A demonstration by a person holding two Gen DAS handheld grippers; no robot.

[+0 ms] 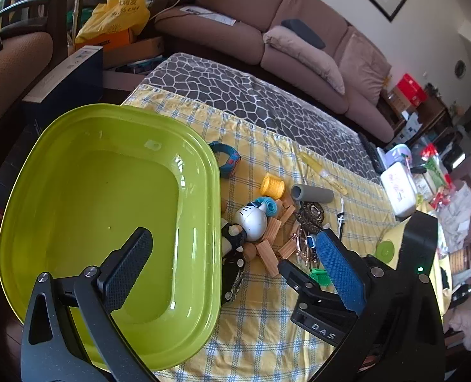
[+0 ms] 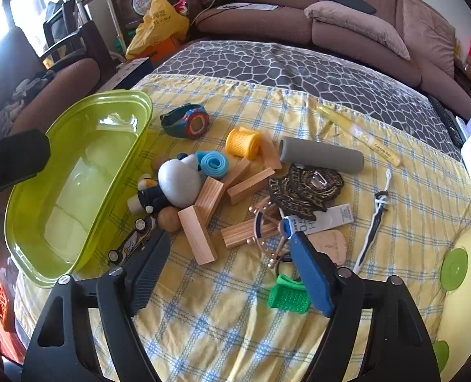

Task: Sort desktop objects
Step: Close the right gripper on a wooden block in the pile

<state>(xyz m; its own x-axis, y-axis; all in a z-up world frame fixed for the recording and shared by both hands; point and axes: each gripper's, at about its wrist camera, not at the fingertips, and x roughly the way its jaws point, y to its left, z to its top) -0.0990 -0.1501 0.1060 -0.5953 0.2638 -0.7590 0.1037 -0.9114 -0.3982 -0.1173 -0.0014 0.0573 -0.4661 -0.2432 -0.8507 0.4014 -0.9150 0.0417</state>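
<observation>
Both our grippers are wide open, nothing between the fingers. Left gripper (image 1: 232, 254) hangs over the near part of the green tub (image 1: 44, 172), black pad above its floor, blue pad out over the pile. Right gripper (image 2: 232, 254) sits low over the yellow checked cloth (image 2: 222, 321), just short of the clutter.

Nearest us: green mesh piece (image 2: 289, 296) touching the blue pad, toy car (image 2: 133, 243) against the tub wall. Next, the wooden blocks (image 2: 200, 238) in a loose heap, wooden ball (image 2: 169, 219), gold wheel charm (image 2: 264, 232), and the big-headed figurine (image 2: 171, 184) lying beside the tub. Then the dark ornate badge (image 2: 302, 187), blue tape roll (image 2: 214, 164), grey foam tube (image 2: 321, 154), yellow mesh roll (image 2: 243, 143). Farthest on the cloth: kids' watch (image 2: 187, 124) and yellow pen (image 2: 359, 133). Sofa (image 2: 331, 31) behind the table.
</observation>
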